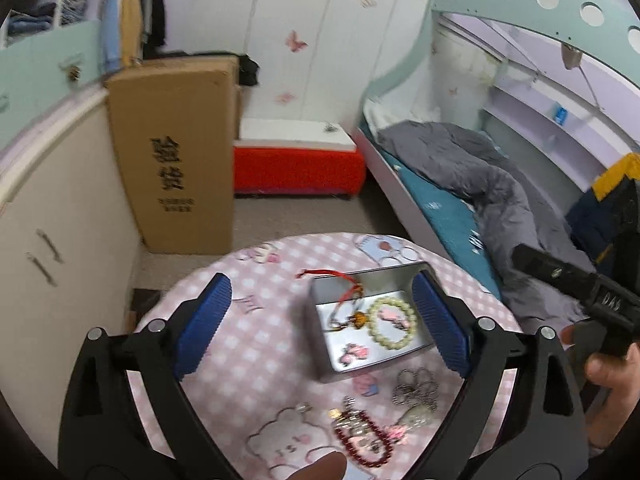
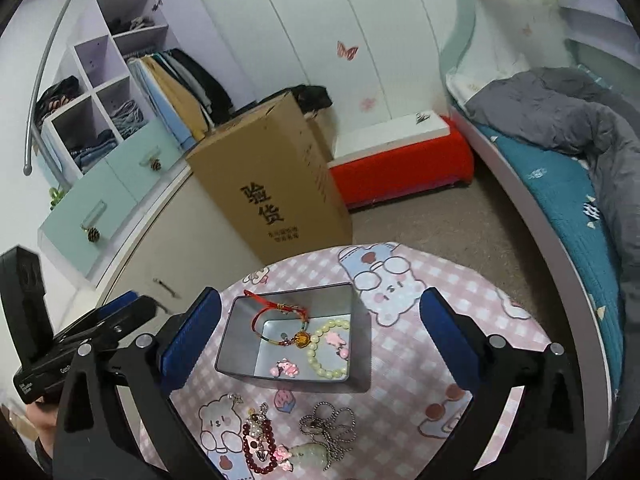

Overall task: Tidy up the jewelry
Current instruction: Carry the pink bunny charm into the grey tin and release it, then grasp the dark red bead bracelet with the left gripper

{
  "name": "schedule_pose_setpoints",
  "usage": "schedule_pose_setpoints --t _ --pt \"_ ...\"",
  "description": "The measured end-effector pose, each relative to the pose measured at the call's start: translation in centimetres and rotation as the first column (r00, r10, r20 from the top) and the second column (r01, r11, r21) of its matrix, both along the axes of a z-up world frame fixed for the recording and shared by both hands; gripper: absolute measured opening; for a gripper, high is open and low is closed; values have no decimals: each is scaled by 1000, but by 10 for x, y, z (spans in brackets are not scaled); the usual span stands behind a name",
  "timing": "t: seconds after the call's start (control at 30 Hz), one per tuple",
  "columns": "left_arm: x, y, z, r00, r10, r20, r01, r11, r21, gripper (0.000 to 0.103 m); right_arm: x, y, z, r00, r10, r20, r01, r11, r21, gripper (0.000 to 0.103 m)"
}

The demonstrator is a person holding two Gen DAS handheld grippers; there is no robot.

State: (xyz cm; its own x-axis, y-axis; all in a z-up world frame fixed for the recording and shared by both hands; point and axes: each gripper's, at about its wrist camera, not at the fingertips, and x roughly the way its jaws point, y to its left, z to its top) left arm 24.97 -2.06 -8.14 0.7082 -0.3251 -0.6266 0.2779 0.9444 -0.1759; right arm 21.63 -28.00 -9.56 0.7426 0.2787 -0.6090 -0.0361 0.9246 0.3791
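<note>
A grey metal tin (image 1: 320,344) (image 2: 236,344) sits on a round table with a pink checked cloth (image 1: 248,356) (image 2: 408,360). Inside lie a red cord bracelet with an amber bead (image 1: 352,312) (image 2: 280,320), a pale green bead bracelet (image 1: 394,322) (image 2: 330,348) and small pink charms (image 2: 285,368). In front of the tin lie a dark red bead bracelet (image 1: 362,440) (image 2: 258,444), a ball-chain necklace (image 1: 414,386) (image 2: 330,424) and a pale jade pendant (image 2: 312,454). My left gripper (image 1: 322,320) is open and empty above the tin. My right gripper (image 2: 320,336) is open and empty above it too.
A tall cardboard box (image 1: 176,152) (image 2: 276,184) stands on the floor beyond the table, beside a cream cabinet (image 1: 60,216). A red bench (image 1: 298,168) (image 2: 400,164) sits by the wall. A bed with a grey duvet (image 1: 480,176) (image 2: 560,120) is on the right.
</note>
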Motion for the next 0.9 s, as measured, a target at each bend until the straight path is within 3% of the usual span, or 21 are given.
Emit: schedule_pose_setpoints --t 0.3,0.57,0.9 --pt "-53 34 16 989 100 104 -105 994 40 90 -32 14 29 996 -6 86 10 999 -44 96" --pt "-93 47 29 979 129 159 -139 989 57 90 -67 34 55 986 19 167 1 992 -123 96" --pt "-136 58 21 974 141 175 -150 988 38 90 -121 36 42 983 -2 181 30 989 -147 96"
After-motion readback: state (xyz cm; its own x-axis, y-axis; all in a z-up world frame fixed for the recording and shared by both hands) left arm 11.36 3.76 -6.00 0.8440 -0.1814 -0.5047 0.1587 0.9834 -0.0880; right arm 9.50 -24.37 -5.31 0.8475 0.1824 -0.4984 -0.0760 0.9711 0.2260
